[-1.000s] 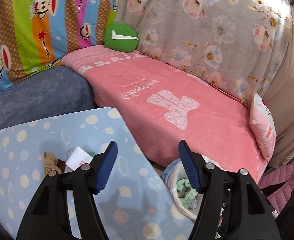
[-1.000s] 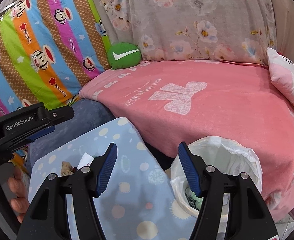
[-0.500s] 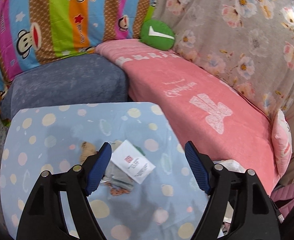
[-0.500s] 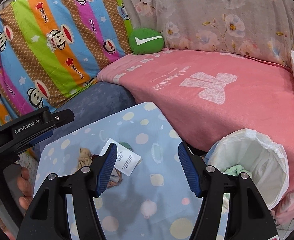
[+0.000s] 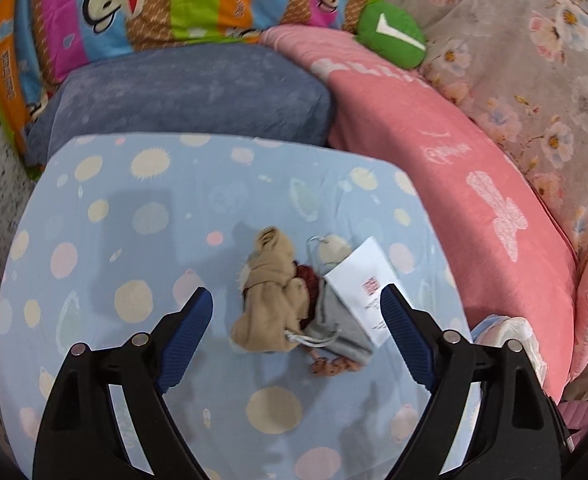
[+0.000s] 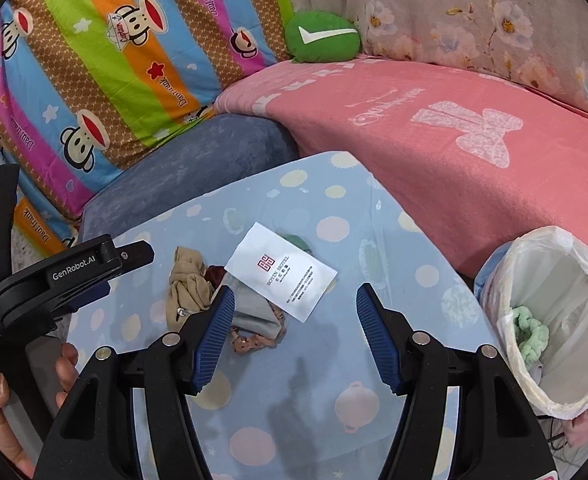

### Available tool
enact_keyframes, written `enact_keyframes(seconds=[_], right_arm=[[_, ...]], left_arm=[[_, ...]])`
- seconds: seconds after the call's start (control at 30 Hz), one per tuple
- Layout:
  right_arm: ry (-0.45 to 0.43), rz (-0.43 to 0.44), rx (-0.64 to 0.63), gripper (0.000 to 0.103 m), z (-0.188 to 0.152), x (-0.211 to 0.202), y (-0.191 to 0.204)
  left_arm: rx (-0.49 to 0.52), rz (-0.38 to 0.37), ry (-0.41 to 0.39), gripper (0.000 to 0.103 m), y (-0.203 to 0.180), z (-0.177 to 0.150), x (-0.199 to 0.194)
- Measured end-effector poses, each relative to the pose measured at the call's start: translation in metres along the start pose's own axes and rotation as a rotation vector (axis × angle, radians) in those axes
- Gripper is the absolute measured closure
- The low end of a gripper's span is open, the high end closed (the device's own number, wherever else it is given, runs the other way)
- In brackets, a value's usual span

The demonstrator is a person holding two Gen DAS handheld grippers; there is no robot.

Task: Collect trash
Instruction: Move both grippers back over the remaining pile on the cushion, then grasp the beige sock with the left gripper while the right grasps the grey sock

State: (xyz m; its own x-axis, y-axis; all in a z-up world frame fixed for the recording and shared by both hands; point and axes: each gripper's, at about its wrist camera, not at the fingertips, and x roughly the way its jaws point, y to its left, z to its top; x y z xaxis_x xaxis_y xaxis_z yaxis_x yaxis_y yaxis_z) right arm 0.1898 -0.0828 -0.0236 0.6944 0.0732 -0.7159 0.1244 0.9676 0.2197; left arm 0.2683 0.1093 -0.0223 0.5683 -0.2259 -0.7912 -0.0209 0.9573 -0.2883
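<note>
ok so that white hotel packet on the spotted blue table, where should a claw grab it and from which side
Probably the white packet's free corner nearest the bin, coming in low from that side. It is flat and thin, so one finger must slip underneath. Its other end rests on the cloth pile, so that corner looks clear, and the open right claw sits closest.

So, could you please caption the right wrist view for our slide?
Open right gripper above a white packet and fabric scraps, lined bin alongside.
</note>
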Motion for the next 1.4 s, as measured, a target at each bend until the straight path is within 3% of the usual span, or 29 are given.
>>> enact_keyframes(seconds=[0.2,0.43,0.47,0.53,0.6,0.8,0.87,0.93,1.4], right_arm=[[0.067,0.017,-0.021,0.041,-0.014,0.037,0.015],[0.140,0.027,-0.054,0.043,-0.029,0.076,0.027],[0.147,0.029,-0.057,0.046,-0.030,0.080,0.028],[0.164,0.031,-0.058,0.049,-0.031,0.089,0.028],[0.179,0.032,-0.060,0.054,-0.033,0.098,0.027],[0.210,0.037,-0.073,0.078,-0.034,0.118,0.027],[0.216,0.041,-0.073,0.094,-0.033,0.121,0.028],[0.208,0.052,-0.070,0.101,-0.031,0.119,0.028],[0.011,0.122,-0.096,0.102,0.028,0.035,0.039]], left_arm=[[-0.030,-0.017,0.084,0.024,0.023,-0.008,0.032],[-0.051,-0.055,0.155,0.047,0.032,-0.016,0.057],[-0.051,-0.057,0.162,0.051,0.032,-0.016,0.060],[-0.045,-0.067,0.180,0.070,0.033,-0.017,0.065],[-0.048,-0.076,0.190,0.079,0.035,-0.017,0.068],[-0.024,-0.086,0.184,0.095,0.035,-0.016,0.066],[-0.022,-0.086,0.177,0.096,0.036,-0.014,0.063],[-0.022,-0.086,0.166,0.097,0.036,-0.012,0.059],[0.042,-0.114,0.010,0.099,-0.001,0.018,-0.015]])
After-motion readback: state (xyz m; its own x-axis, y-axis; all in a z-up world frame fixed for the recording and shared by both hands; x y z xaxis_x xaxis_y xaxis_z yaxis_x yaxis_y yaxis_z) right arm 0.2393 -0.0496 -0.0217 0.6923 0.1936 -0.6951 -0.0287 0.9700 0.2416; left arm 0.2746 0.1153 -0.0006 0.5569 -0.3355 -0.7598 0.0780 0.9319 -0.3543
